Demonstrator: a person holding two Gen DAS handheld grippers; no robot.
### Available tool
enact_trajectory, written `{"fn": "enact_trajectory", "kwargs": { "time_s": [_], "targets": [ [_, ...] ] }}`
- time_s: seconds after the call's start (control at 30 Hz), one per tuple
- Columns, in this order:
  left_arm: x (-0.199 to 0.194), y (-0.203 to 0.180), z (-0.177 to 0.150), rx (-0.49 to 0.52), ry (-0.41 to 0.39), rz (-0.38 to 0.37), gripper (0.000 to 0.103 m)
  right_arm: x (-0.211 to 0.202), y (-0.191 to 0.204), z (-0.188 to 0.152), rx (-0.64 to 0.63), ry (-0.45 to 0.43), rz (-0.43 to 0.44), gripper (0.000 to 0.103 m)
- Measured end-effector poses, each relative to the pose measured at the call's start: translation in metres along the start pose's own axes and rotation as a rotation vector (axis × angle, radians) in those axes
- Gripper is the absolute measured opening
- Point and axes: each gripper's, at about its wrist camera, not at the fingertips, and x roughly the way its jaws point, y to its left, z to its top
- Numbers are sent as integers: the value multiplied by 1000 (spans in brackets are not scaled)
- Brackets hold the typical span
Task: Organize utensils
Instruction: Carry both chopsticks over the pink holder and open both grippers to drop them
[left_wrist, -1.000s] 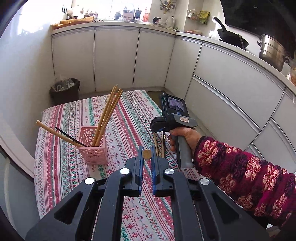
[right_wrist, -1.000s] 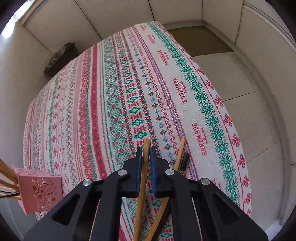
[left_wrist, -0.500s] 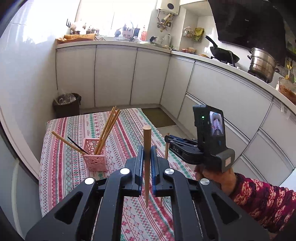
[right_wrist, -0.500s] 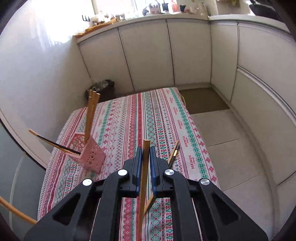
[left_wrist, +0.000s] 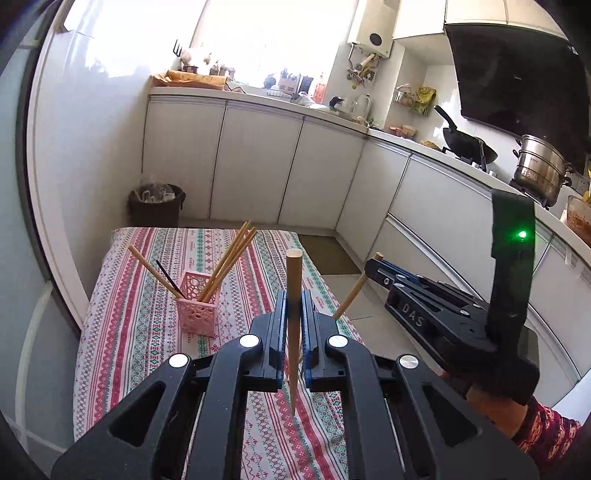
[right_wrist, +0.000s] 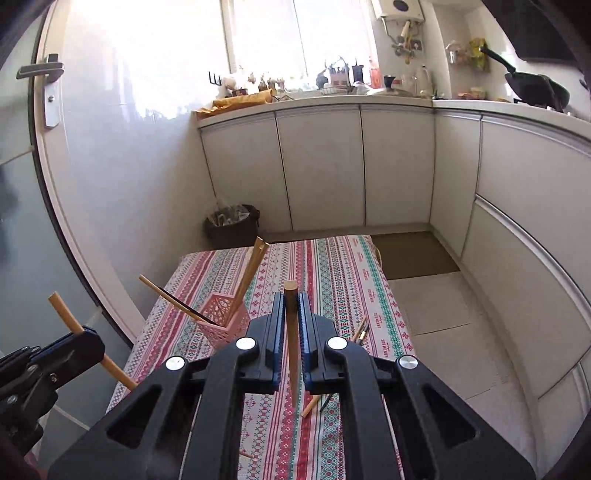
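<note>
My left gripper (left_wrist: 293, 314) clamps an upright tapered wooden chopstick (left_wrist: 294, 280); my right gripper (right_wrist: 291, 314) clamps a second wooden chopstick (right_wrist: 290, 306). Both hang above the striped woven tablecloth (left_wrist: 147, 332), near the pink perforated plastic holder (left_wrist: 195, 314) stuffed with chopsticks.

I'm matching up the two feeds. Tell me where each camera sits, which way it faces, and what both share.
Left wrist: on the left gripper, facing down the table towards the cabinets; own jaws shut on a chopstick, right gripper and sleeve showing.
Right wrist: on the right gripper, facing the same way; own jaws shut on a chopstick, left gripper at left.
Shared: pink holder, table, bin.
</note>
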Motion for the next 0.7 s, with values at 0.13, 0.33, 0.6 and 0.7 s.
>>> {"fn": "enact_trajectory", "kwargs": {
  "time_s": [0.13,0.33,0.6,0.7],
  "targets": [
    [-9,3,8,10,-30,31,6,-18,8,12,-3,-39,26,8],
    [-12,9,23,18,-61,73,6,-30,20,33,-6,-74,65,8],
    [3,24,61,3,-144,128,6,-26,38,74,9,-134,137,8],
    [17,32,72,9,-161,153,6,-13,45,85,-2,-162,141,8]
  ]
}}
